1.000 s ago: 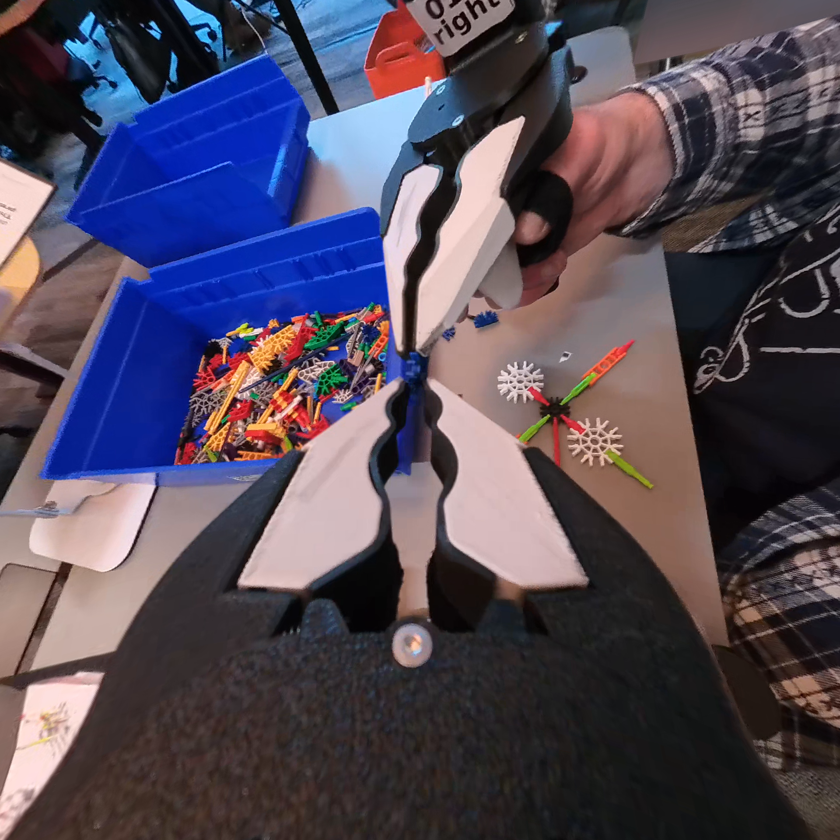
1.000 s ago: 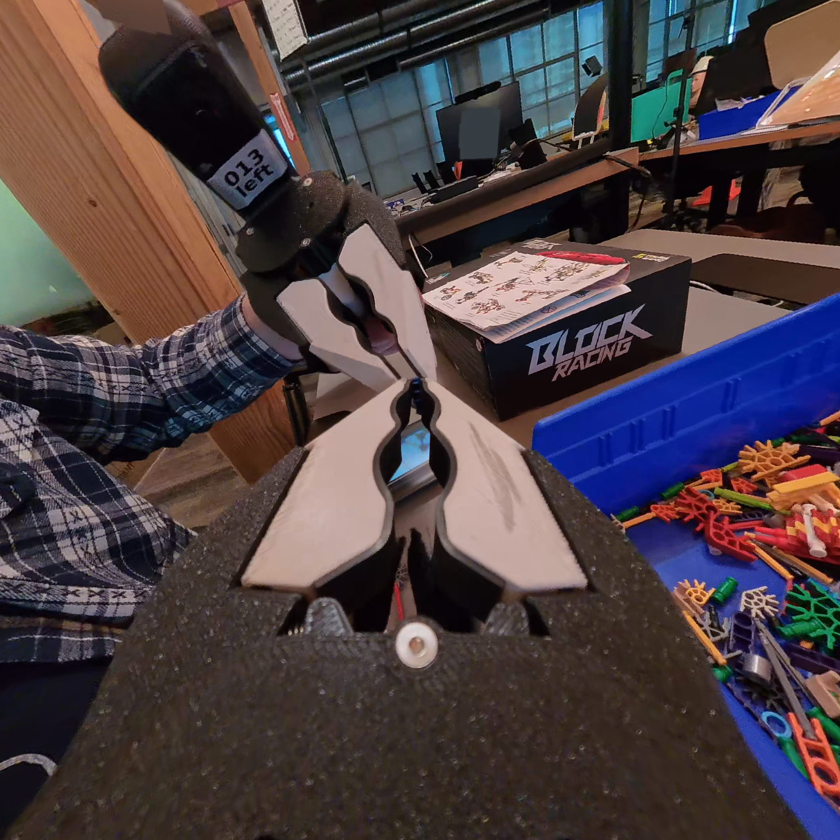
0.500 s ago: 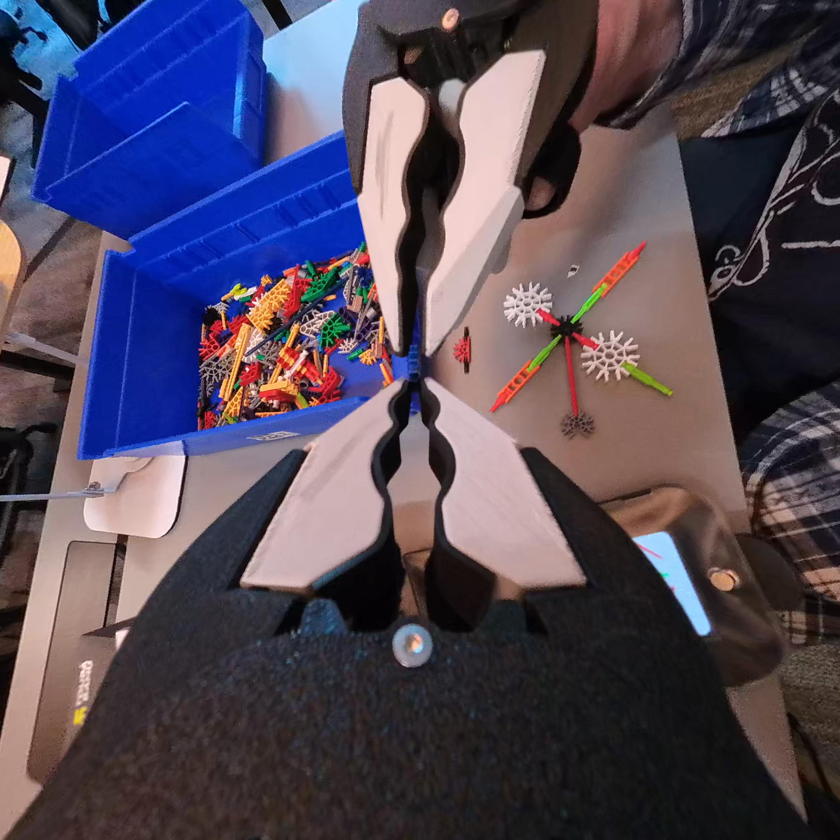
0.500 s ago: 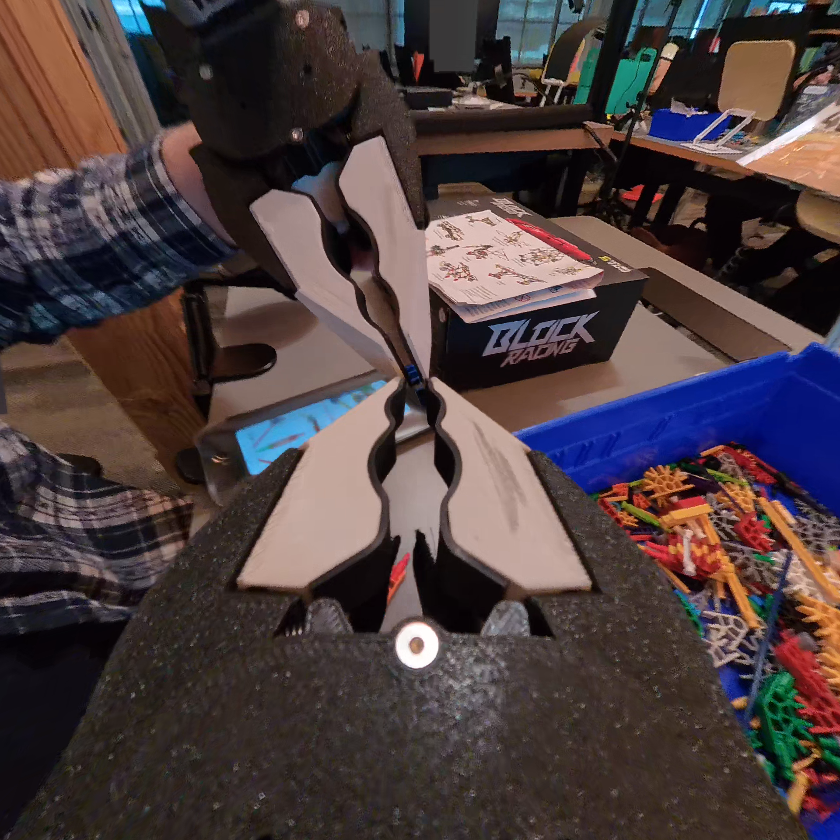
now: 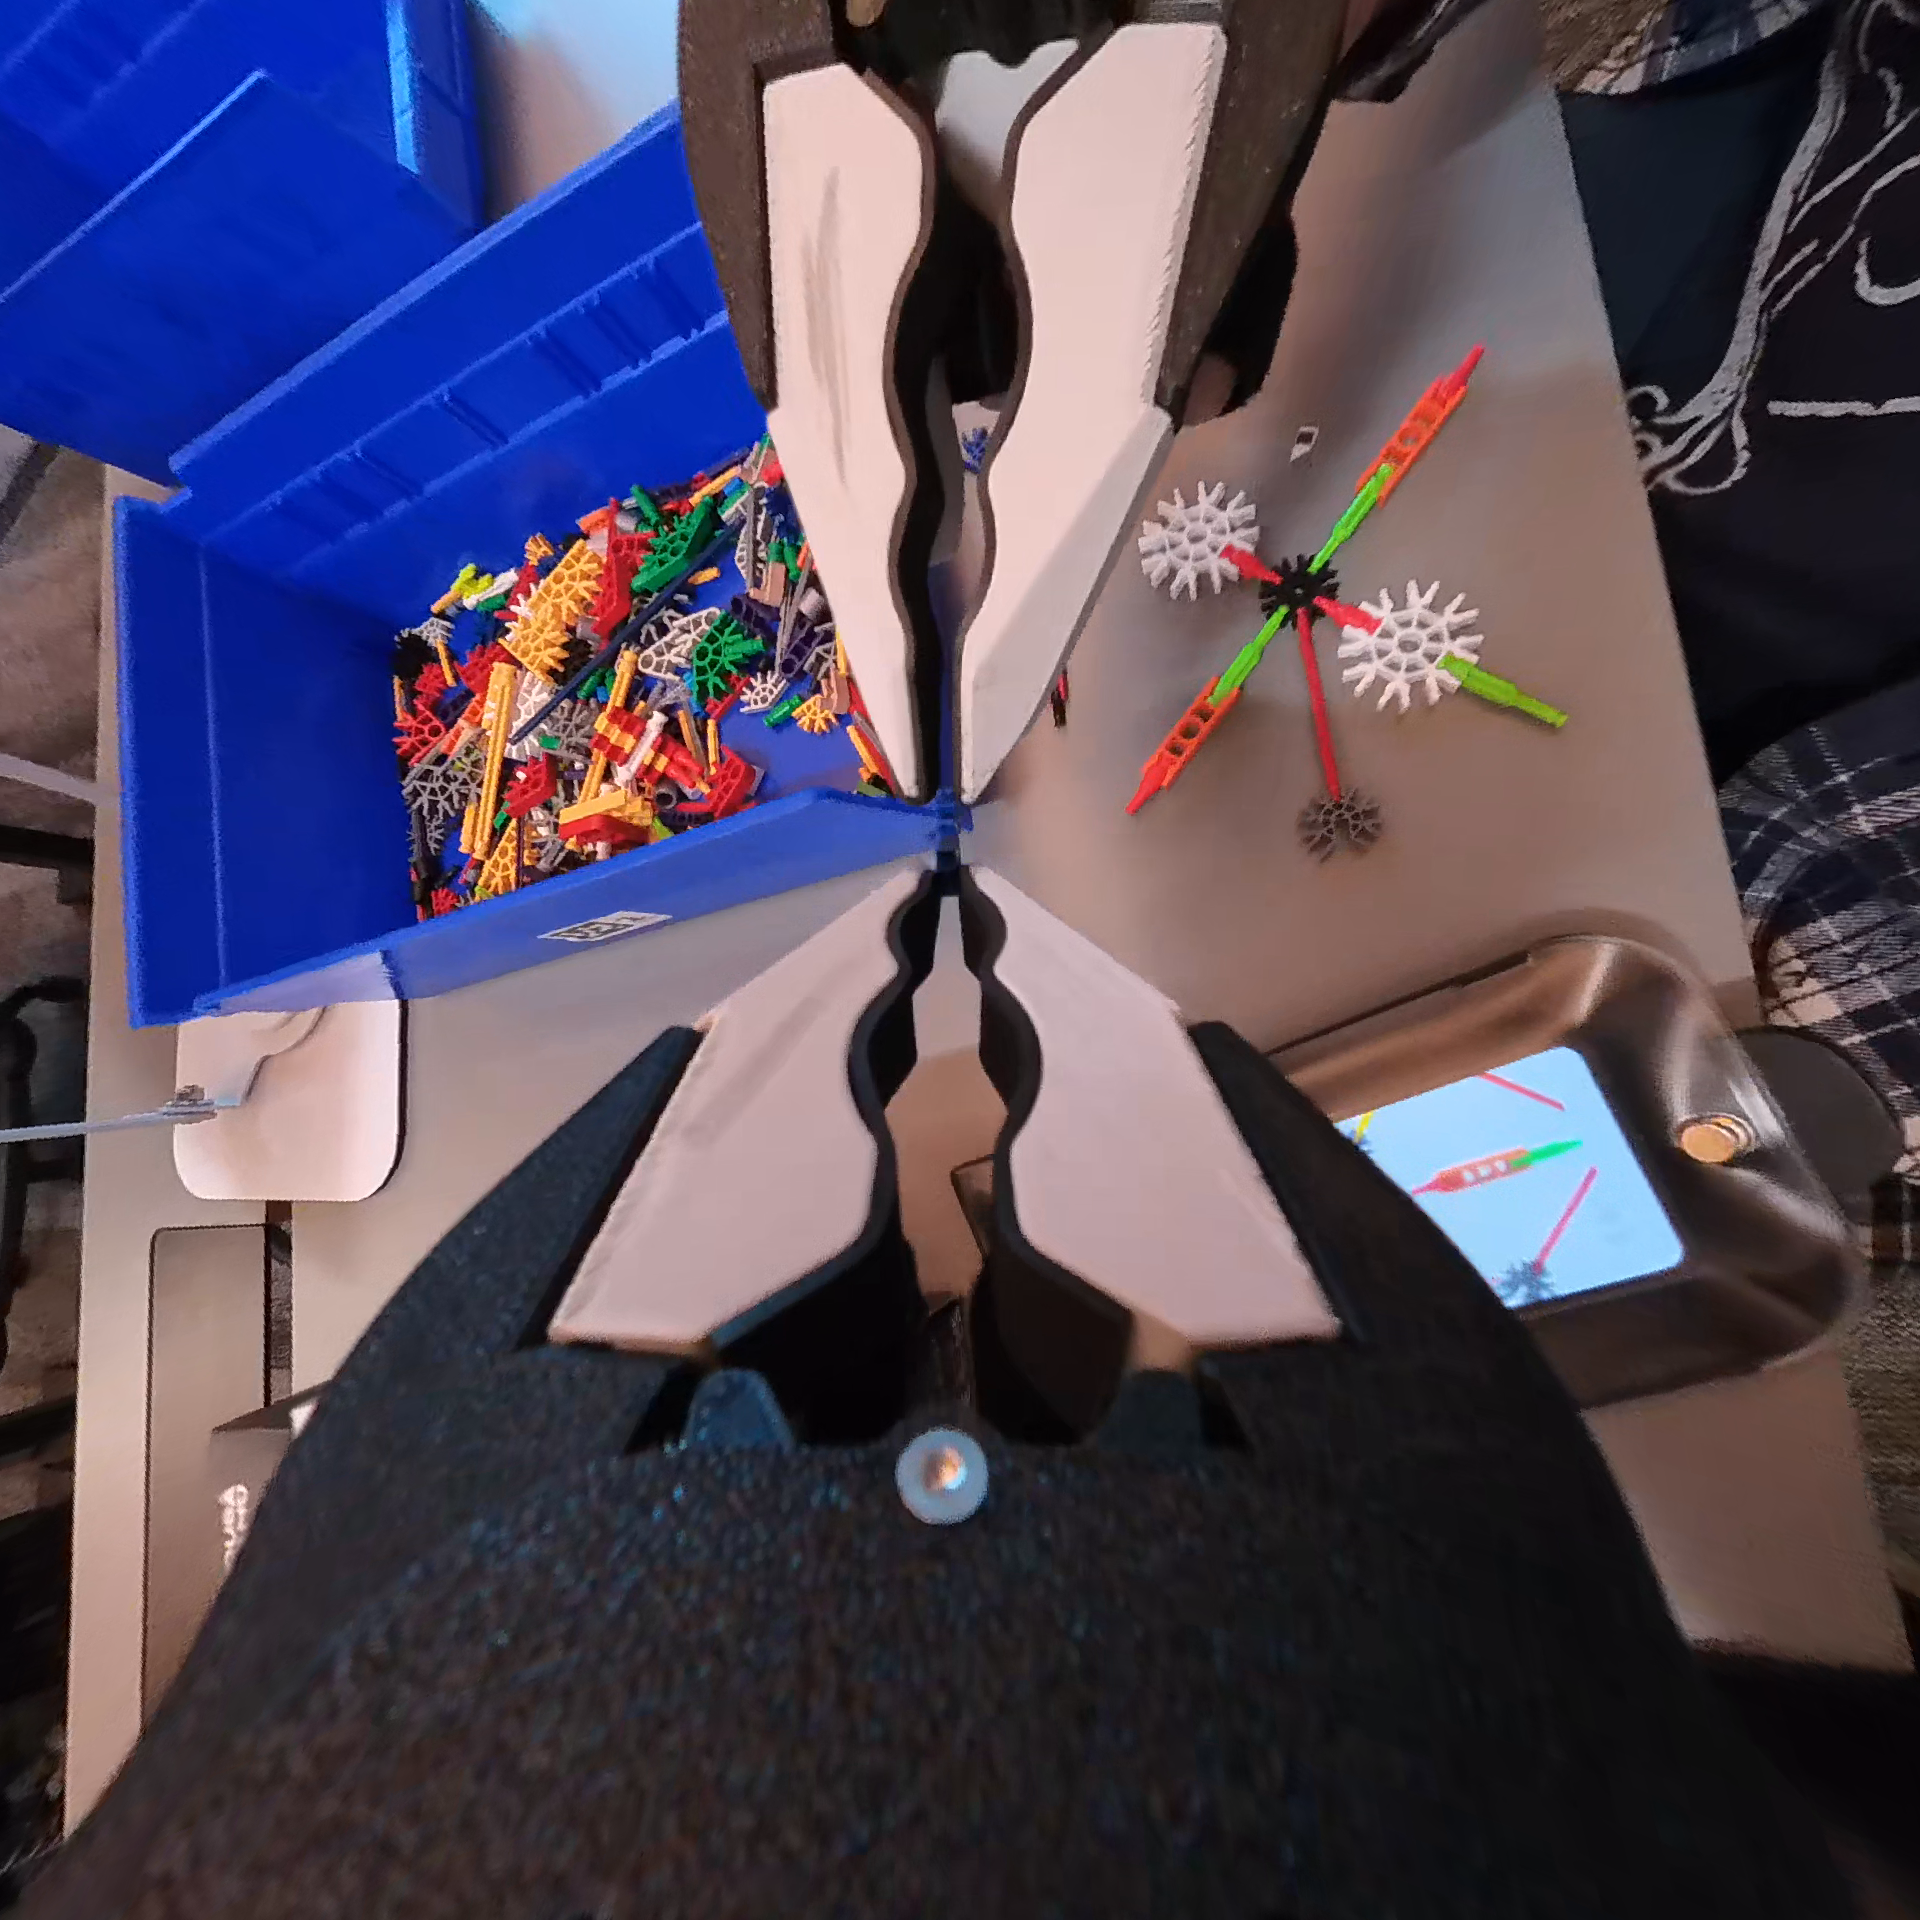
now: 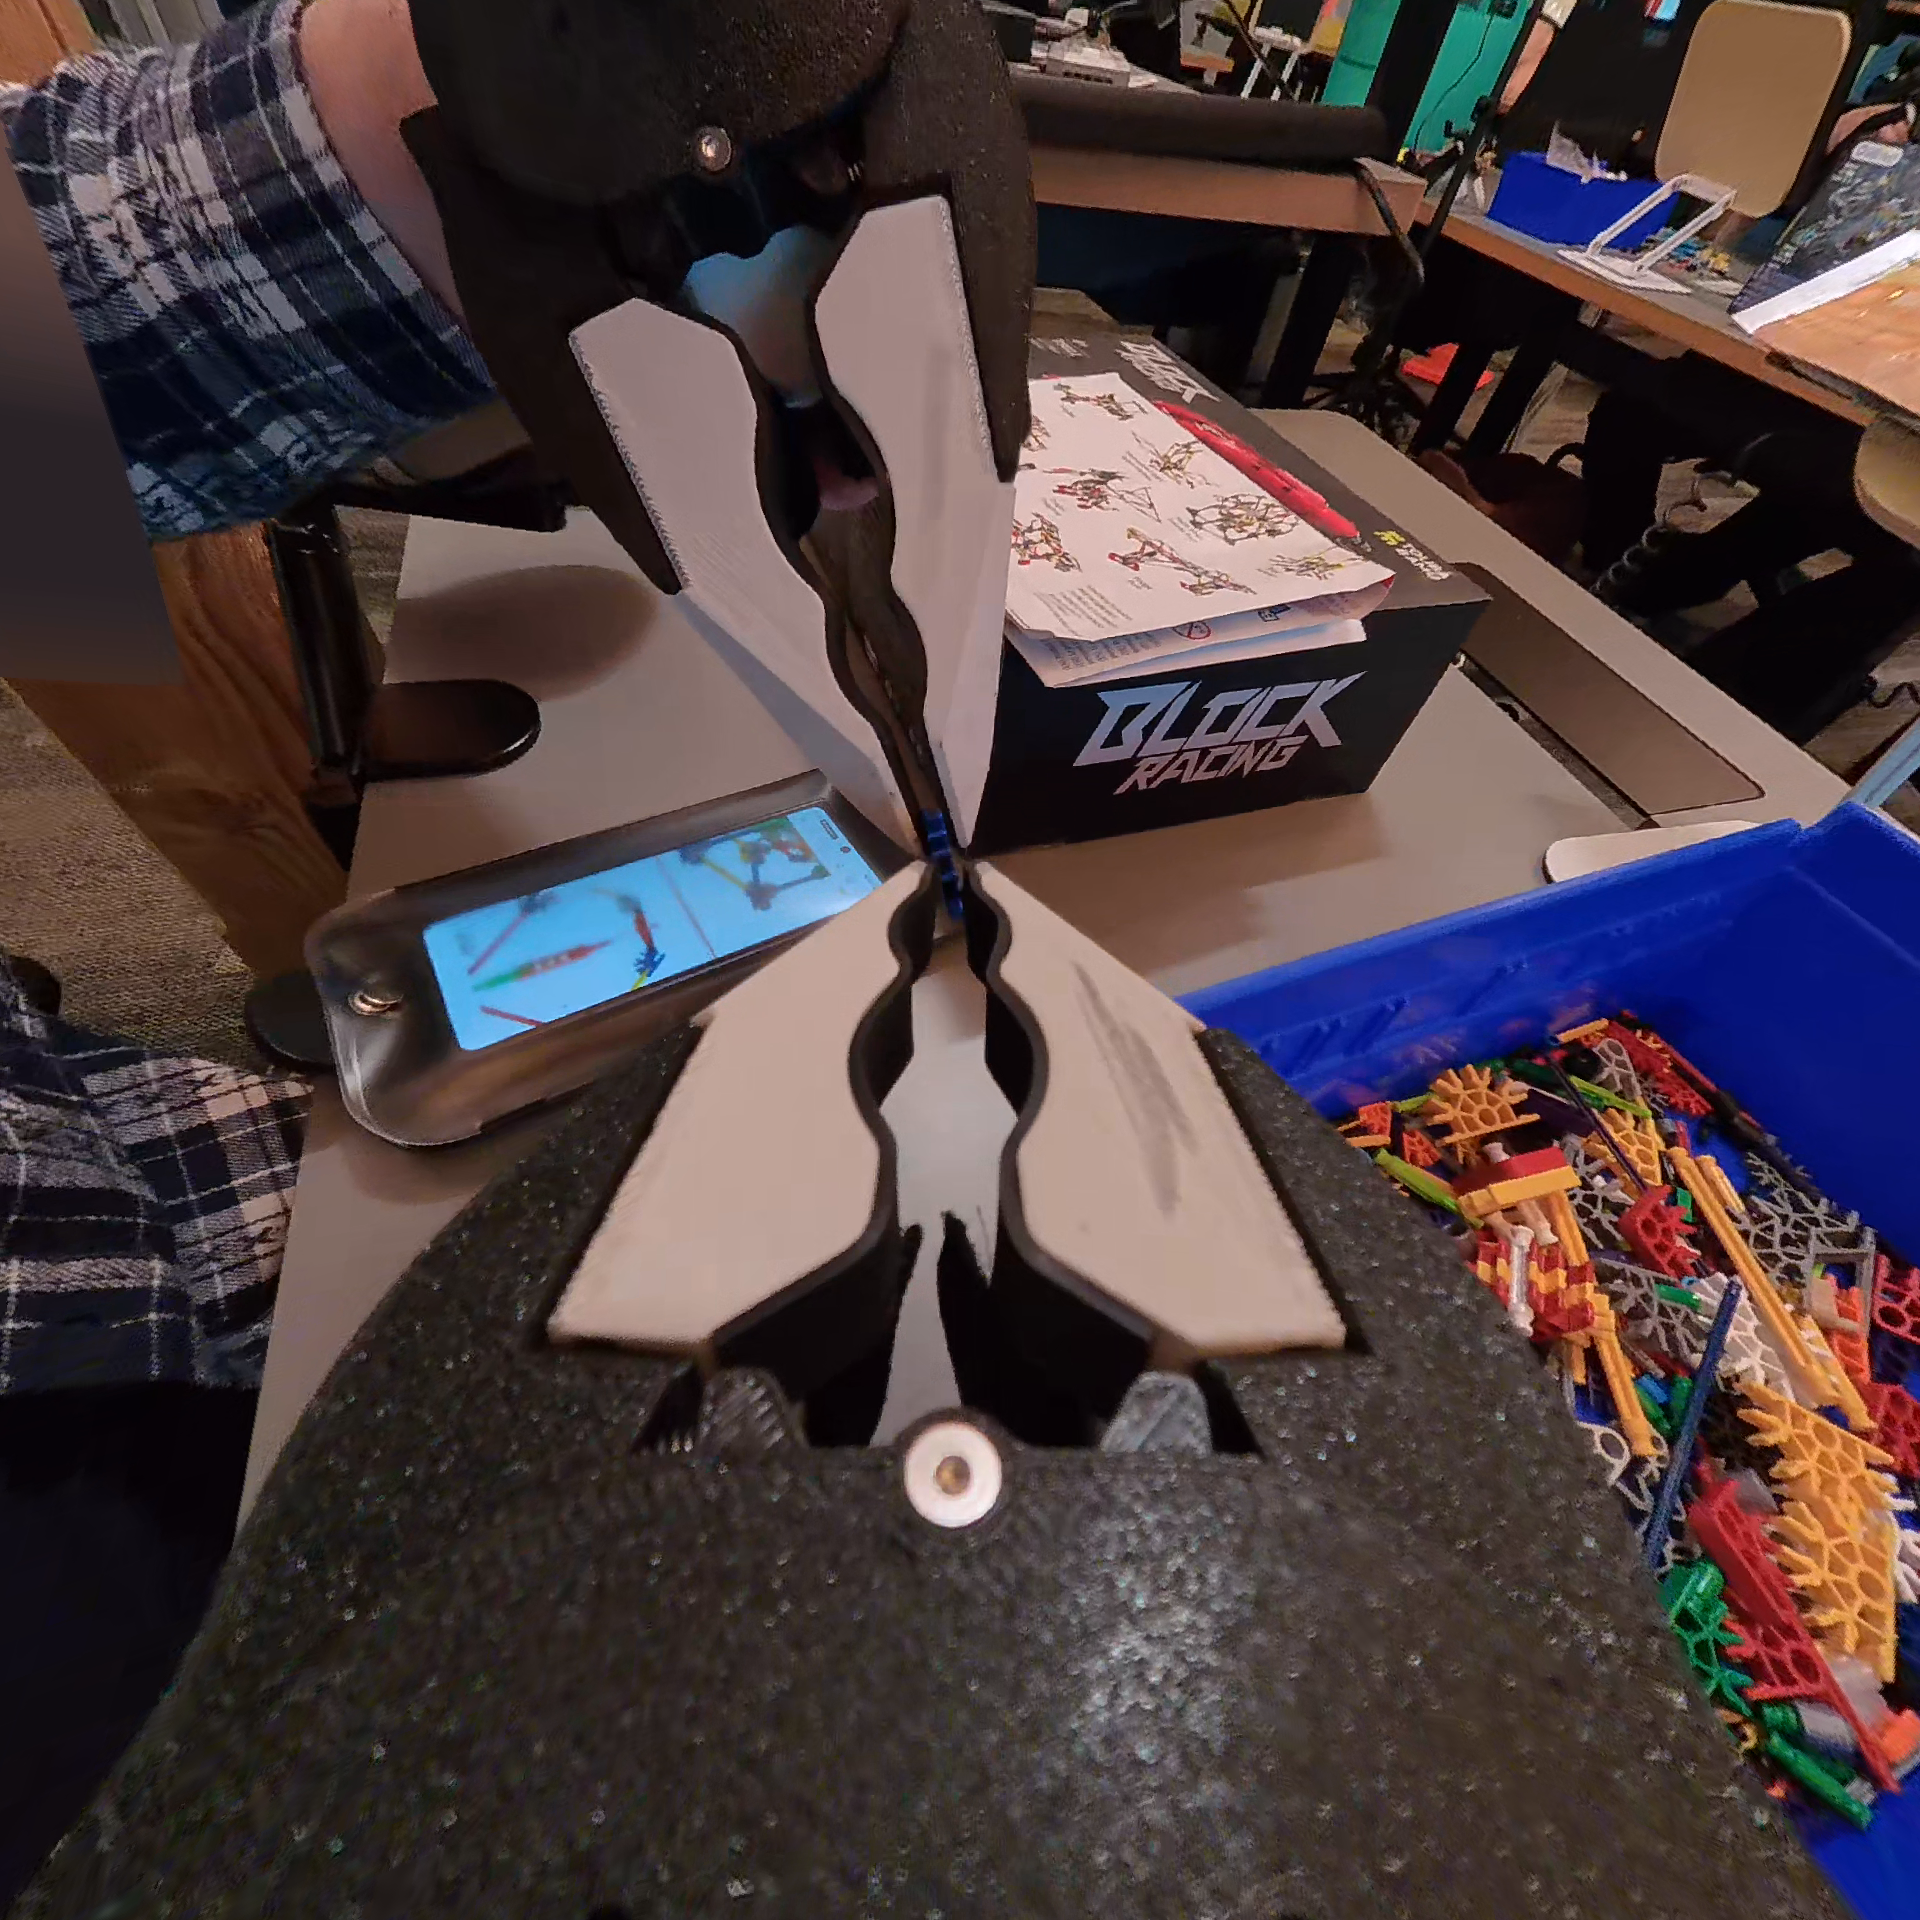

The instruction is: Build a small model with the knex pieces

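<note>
Room: open workshop with desks, chairs and windows at 12 to 2 o'clock in the right wrist view; work goes on over a pale grey table [image 5: 1226, 935].
Left gripper [image 5: 943, 871]: fingers pressed together on the lower end of a small blue piece [image 5: 943, 831], at the centre of its own view.
Right gripper [image 6: 943, 883]: fingers likewise pinched on the same blue piece [image 6: 940, 847], from the opposite end. In the left wrist view it comes down from 12 o'clock, tips almost touching the left gripper's tips.
Blue piece: held in the air between both tool tips, above the table and just beside the near corner of the blue bin [image 5: 260, 727]. Whether it is one part or two being pushed together cannot be told.
Bin: at 9 to 10 o'clock in the left wrist view, holding a heap of mixed coloured building pieces [image 5: 623, 675]. A second, stacked blue bin [image 5: 208, 208] stands at 11 o'clock.
Partly built model [image 5: 1320, 623]: flat on the table at 2 o'clock, a black hub with red, green and orange rods and two white snowflake wheels; apart from both grippers.
Phone [image 6: 582, 956]: lying at 9 o'clock in the right wrist view, its screen showing a picture of rods.
Black box [image 6: 1226, 665]: at 1 o'clock behind the left gripper, with printed sheets on top.
Progress: judged from the layout, the model is only partly assembled, and the blue piece is not yet joined to it.
</note>
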